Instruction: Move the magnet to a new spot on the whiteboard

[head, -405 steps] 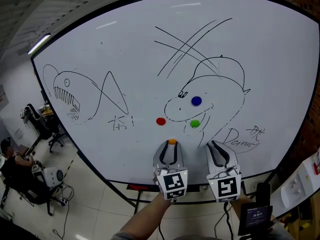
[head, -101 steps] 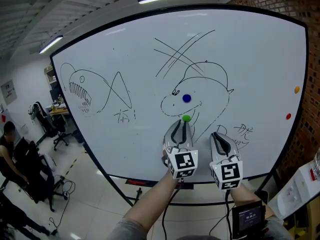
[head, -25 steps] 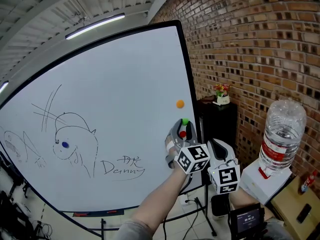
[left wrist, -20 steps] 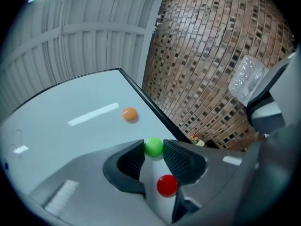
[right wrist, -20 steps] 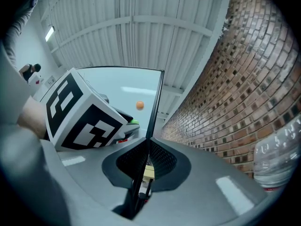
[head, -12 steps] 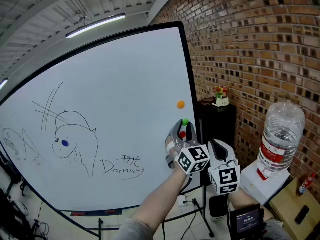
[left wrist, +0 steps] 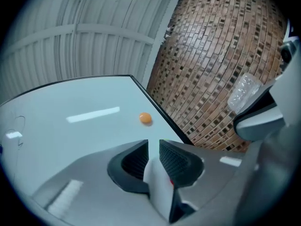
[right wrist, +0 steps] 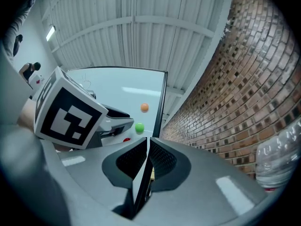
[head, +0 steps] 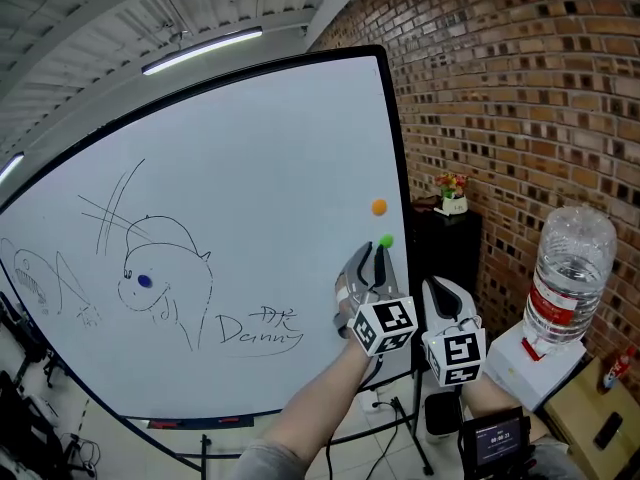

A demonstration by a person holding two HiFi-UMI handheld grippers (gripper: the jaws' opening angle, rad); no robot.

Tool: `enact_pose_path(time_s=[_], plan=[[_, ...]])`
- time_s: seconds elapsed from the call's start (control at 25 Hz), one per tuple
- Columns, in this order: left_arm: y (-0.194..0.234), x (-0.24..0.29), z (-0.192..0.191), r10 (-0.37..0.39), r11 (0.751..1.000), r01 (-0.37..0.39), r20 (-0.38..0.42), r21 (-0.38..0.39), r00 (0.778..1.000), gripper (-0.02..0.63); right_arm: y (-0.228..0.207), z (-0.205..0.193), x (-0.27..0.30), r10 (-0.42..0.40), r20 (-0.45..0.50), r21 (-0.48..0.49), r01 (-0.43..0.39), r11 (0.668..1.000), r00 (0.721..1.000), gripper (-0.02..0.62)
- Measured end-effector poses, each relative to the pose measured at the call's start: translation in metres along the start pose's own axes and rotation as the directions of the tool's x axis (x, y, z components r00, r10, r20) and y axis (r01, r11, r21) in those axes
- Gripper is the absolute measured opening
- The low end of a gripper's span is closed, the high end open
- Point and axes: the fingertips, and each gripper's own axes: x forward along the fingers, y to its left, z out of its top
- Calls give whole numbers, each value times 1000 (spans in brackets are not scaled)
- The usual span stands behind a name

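**Pull Straight Back**

The right gripper [right wrist: 147, 141] idled clenched. The left gripper [left wrist: 154, 144], jaws just narrowed to a slit on nothing, hung in front of the red magnet [right wrist: 126, 139]. Just past its tips the green magnet [head: 386, 241] sat on the whiteboard [head: 250, 168], below the orange magnet [head: 379, 207]. Best retreat: straight off, no sideways brush.

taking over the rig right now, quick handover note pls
The left gripper has just been closing its jaws. A narrow gap remains and nothing is gripped. It sits by the whiteboard's right edge, just under the green magnet.
The right gripper has its jaws nearly together, is empty, and is off the board.
Near the right edge, the orange magnet is on top, green below it, and the red magnet is beside the left gripper's tips. The blue magnet is on the drawing.
Done: orange, red and green were moved here from the drawing.
Left: only blue, if wanted.
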Motion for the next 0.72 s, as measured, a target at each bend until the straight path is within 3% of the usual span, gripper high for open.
enact_pose_path(time_s=[0.2,0.48,0.72], plan=[[31,-20,-4,16,999,-15,22,-30,1000,0,21,7,7,31,15,18,-32,999,999,18],[95,-62,-23,40,997,-38,33,-68,999,0,77,20,19,93,24,44,-94,995,995,6],[175,-106,-54,103,991,-103,-6,-81,995,0,130,33,30,121,20,45,-122,991,992,6]])
